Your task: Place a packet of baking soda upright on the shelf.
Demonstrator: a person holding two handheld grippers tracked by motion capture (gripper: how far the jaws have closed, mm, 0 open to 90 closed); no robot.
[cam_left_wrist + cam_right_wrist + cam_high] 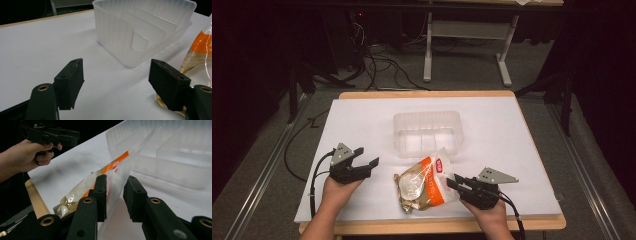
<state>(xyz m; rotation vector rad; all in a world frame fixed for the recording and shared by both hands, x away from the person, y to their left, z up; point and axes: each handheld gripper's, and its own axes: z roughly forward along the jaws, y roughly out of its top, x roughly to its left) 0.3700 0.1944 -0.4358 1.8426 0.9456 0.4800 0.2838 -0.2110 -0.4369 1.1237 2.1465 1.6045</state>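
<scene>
Orange food pouch [426, 184] bears a red label, writing unreadable.

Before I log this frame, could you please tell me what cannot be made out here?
- Print on the snack bag: too small in the high view, sharply angled in the right gripper view.
- Right gripper: whether its jaws pinch the bag's clear edge; a gap shows.
- Clear bin: contents uncertain through glare.
- Left gripper: open.
</scene>
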